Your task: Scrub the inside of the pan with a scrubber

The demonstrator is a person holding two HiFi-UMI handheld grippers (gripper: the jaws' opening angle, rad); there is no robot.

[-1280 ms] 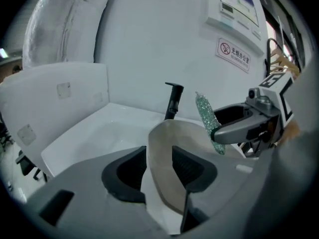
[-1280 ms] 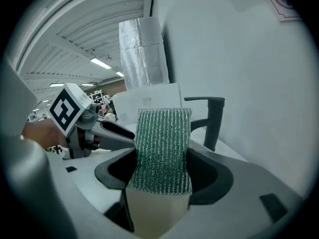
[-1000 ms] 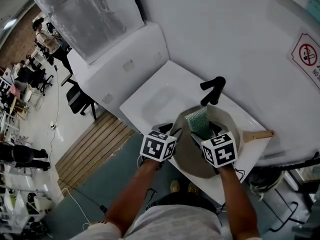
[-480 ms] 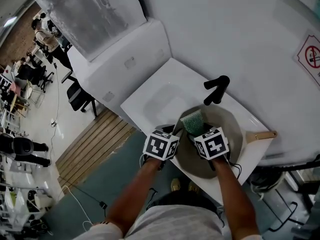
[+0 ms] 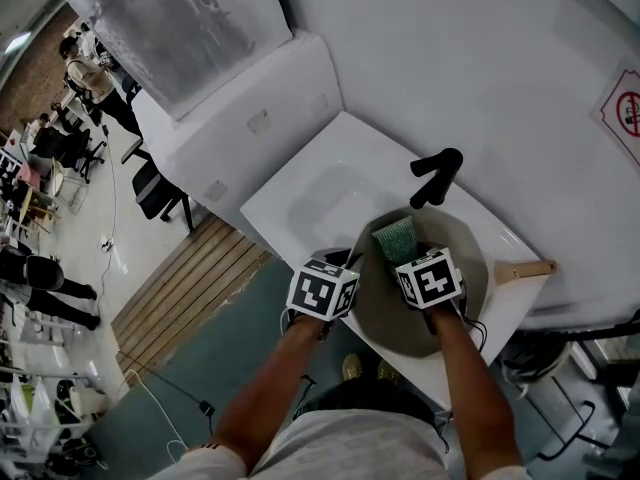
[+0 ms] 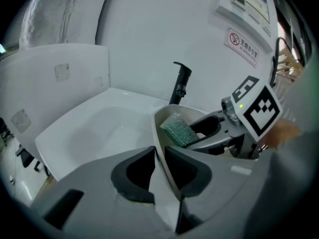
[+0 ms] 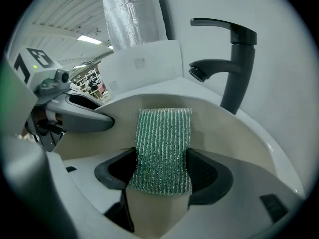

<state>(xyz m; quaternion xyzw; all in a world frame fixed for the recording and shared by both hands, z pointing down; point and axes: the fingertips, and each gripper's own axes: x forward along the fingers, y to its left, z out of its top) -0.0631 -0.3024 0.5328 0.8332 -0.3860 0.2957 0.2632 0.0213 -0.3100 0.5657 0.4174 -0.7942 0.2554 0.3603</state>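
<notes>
A beige pan [image 5: 470,258] with a wooden handle [image 5: 520,268] sits in the white sink's right basin. My right gripper [image 7: 160,171] is shut on a green scrubber [image 7: 163,148], which it holds upright inside the pan, just above the inner wall [image 7: 239,143]. The scrubber [image 5: 396,236] also shows from the head view. My left gripper [image 6: 160,158] straddles the pan's near-left rim [image 6: 155,126]. Its jaws are closing, one pad inside the wall and one outside, close to it. The right gripper [image 6: 194,136] with the scrubber [image 6: 178,128] shows beyond the rim.
A black faucet [image 5: 435,176] stands behind the pan, close to the scrubber [image 7: 234,68]. The sink's left basin [image 5: 320,193] lies beside the pan. White walls enclose the back and right; a no-smoking sign [image 5: 622,118] hangs there. People and chairs are far off at left.
The right gripper with the scrubber has shifted a little left and further into the pan. The left gripper has stayed at the pan's near-left rim.
</notes>
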